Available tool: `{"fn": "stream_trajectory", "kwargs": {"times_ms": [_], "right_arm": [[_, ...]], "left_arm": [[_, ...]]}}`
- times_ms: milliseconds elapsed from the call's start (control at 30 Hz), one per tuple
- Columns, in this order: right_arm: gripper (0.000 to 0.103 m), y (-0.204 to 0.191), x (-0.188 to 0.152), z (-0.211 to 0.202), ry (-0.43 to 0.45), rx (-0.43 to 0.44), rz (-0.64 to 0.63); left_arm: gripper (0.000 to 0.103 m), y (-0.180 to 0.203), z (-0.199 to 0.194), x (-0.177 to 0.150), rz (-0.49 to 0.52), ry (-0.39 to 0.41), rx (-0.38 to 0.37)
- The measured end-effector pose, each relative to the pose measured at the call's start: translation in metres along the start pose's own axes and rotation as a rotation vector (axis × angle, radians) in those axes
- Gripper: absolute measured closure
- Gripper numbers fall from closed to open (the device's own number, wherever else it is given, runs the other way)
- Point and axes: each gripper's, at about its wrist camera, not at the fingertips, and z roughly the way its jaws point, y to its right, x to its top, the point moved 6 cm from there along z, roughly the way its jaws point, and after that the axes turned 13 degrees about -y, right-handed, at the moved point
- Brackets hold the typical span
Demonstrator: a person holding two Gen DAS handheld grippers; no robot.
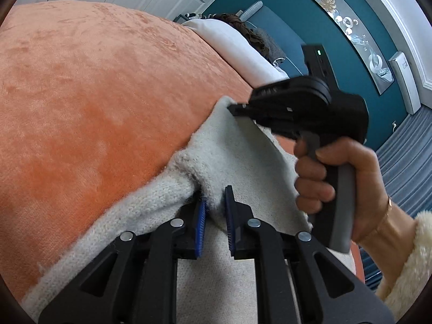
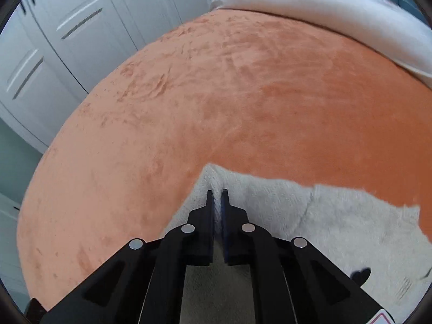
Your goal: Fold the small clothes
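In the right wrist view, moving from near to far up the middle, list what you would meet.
right gripper → fluffy white garment → orange blanket → white bedding

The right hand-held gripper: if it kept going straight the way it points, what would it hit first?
The right hand-held gripper is clamped on the edge of the white knit garment. Straight ahead lies the orange blanket; it would probably meet that first, though depth is unclear.
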Motion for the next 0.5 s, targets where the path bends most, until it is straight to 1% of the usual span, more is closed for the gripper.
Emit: {"fn": "stream_trajectory", "kwargs": {"times_ms": [67,133,167,200,233,267,300,333,367,400,433,467,500], "right_arm": [[0.100,-0.003,0.018,-0.020,0.101,0.022,0.014],[0.100,0.002,0.032,-0.028,0.158,0.007,0.041],[0.100,0.009,0.037,-0.013,0.128,-0.026,0.055],[0.100,0.015,0.033,0.006,0.057,-0.060,0.062],[0.100,0.019,0.028,0.035,-0.040,-0.084,0.051],[0.100,0.017,0.029,0.039,-0.012,-0.103,0.033],[0.096,0.015,0.032,0.029,0.022,-0.103,0.048],[0.095,0.015,0.032,0.015,0.045,-0.063,0.075],[0.095,0.014,0.027,-0.007,0.099,-0.015,0.084],[0.095,0.015,0.018,-0.031,0.168,0.011,0.097],[0.094,0.023,0.000,-0.060,0.236,0.021,0.131],[0.092,0.032,-0.020,-0.081,0.263,0.029,0.167],[0.087,0.048,-0.051,-0.102,0.295,0.061,0.225]], "left_arm": [[0.090,0.001,-0.001,-0.001,0.005,0.005,0.000],[0.089,0.002,-0.001,-0.003,0.012,0.009,0.004],[0.088,0.002,0.000,-0.003,0.016,0.009,0.006],[0.088,0.003,0.000,-0.004,0.018,0.009,0.009],[0.088,0.003,0.000,-0.004,0.019,0.009,0.011],[0.088,0.003,0.001,-0.005,0.021,0.007,0.013],[0.088,0.004,-0.001,-0.005,0.021,0.009,0.012],[0.088,0.004,-0.001,-0.005,0.023,0.010,0.013],[0.088,0.005,-0.001,-0.006,0.025,0.009,0.015],[0.088,0.005,-0.001,-0.006,0.025,0.009,0.014],[0.088,0.005,-0.001,-0.006,0.025,0.008,0.014],[0.088,0.005,-0.001,-0.006,0.025,0.008,0.015],[0.088,0.005,-0.001,-0.006,0.024,0.006,0.016]]}}
